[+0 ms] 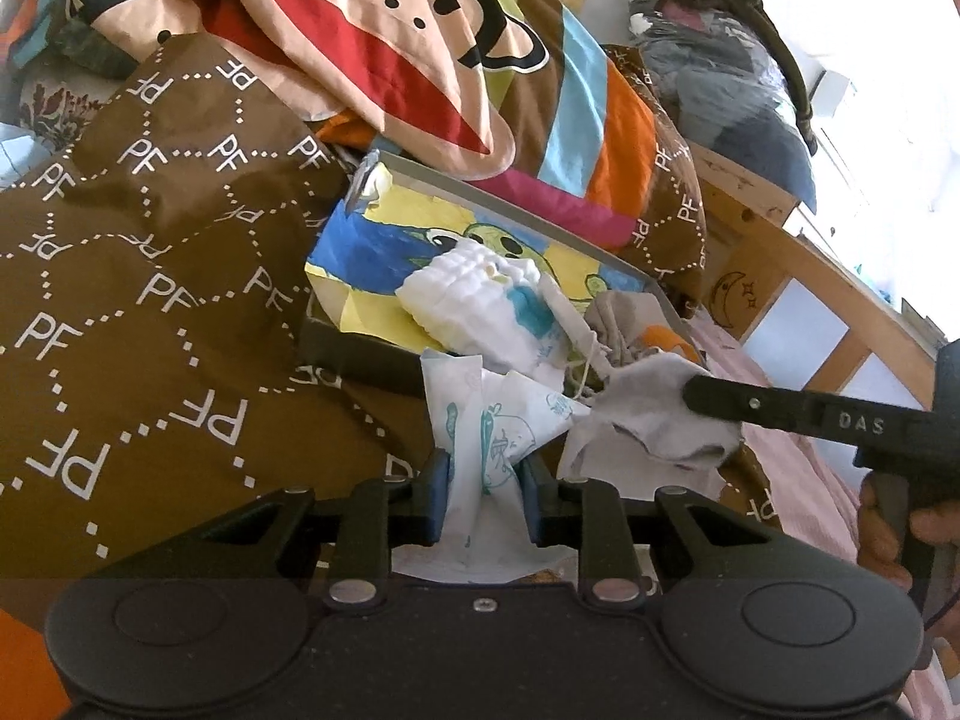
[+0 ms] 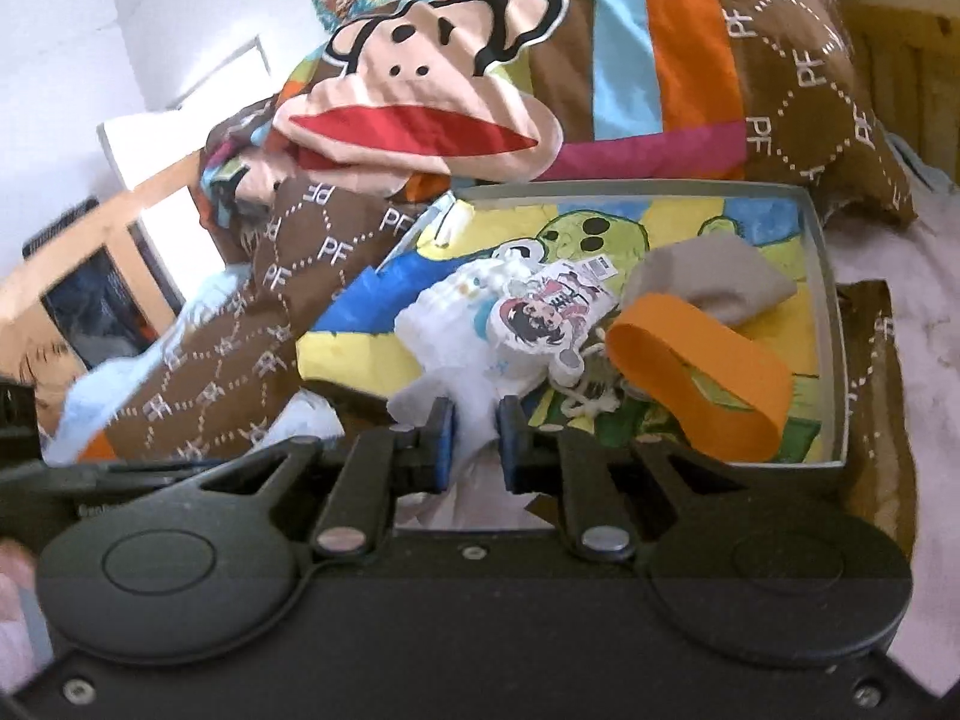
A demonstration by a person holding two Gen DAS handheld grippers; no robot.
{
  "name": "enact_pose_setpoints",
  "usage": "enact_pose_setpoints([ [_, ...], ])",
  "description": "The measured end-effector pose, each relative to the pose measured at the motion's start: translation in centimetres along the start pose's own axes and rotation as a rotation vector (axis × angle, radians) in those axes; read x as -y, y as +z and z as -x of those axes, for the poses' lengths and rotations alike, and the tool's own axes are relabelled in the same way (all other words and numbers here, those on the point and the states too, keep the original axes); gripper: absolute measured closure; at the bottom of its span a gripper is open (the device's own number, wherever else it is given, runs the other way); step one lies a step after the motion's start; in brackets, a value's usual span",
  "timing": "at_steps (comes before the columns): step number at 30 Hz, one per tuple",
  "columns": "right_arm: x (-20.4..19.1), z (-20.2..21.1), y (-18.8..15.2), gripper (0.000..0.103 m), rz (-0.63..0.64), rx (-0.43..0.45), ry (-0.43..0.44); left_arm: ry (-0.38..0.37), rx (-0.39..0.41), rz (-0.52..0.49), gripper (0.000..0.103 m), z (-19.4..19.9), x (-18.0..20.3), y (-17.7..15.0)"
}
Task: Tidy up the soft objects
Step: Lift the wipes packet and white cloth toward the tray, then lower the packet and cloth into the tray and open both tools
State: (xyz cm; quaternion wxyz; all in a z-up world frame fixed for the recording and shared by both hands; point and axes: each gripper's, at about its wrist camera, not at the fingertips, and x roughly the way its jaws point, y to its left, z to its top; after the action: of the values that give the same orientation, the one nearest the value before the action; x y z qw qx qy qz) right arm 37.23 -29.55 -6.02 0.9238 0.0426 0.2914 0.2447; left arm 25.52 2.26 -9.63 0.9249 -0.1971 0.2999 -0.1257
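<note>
Nearest the left wrist camera, a white printed cloth (image 1: 489, 450) is clamped between the blue pads of the left gripper (image 1: 483, 495). Just to its right, a grey cloth (image 1: 654, 414) is pinched by the right gripper (image 2: 474, 441), its jaws drawn together on pale fabric (seen from its own camera). Beyond, a shallow tray (image 2: 831, 300) on the bed holds a folded white cloth (image 2: 444, 324), an orange band (image 2: 696, 378) and a grey bundle (image 2: 714, 282). Behind it the monkey-print duvet (image 1: 384, 60) is heaped.
</note>
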Motion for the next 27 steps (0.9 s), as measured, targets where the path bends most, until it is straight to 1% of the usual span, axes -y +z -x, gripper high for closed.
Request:
enact_pose_setpoints([
  [3, -0.6, 0.7, 0.2, 0.093, 0.019, 0.042, 0.012, 0.008, 0.003, -0.002, 0.076, 0.0, 0.0, 0.0],
  [5, -0.7, 1.6, 0.5, 0.093, 0.009, 0.082, 0.044, 0.009, 0.007, -0.001, 0.076, 0.1, 0.0, 0.1],
  [10, 0.6, 3.5, 1.2, 0.093, -0.074, 0.161, 0.114, 0.009, 0.003, -0.006, 0.076, 0.1, 0.1, 0.0],
  [12, 1.2, 4.3, 1.3, 0.093, -0.106, 0.203, 0.126, 0.01, 0.006, -0.014, 0.076, 0.1, 0.2, 0.0],
  [15, 2.3, 5.3, 1.6, 0.093, -0.143, 0.261, 0.13, 0.009, 0.031, -0.029, 0.076, 0.4, 0.7, 0.4],
  [17, 2.8, 5.8, 1.9, 0.093, -0.151, 0.302, 0.112, 0.004, 0.063, -0.033, 0.076, 0.7, 1.2, 1.2],
  [21, 3.7, 6.9, 2.7, 0.093, -0.175, 0.39, 0.072, 0.003, 0.133, -0.074, 0.076, 0.8, 2.6, 3.4],
  [24, 3.9, 7.2, 3.2, 0.093, -0.145, 0.435, -0.017, 0.014, 0.171, -0.092, 0.076, -0.4, 3.8, 5.4],
  [27, 4.4, 6.7, 3.2, 0.093, -0.113, 0.443, -0.126, 0.028, 0.196, -0.116, 0.076, -2.3, 4.9, 7.1],
])
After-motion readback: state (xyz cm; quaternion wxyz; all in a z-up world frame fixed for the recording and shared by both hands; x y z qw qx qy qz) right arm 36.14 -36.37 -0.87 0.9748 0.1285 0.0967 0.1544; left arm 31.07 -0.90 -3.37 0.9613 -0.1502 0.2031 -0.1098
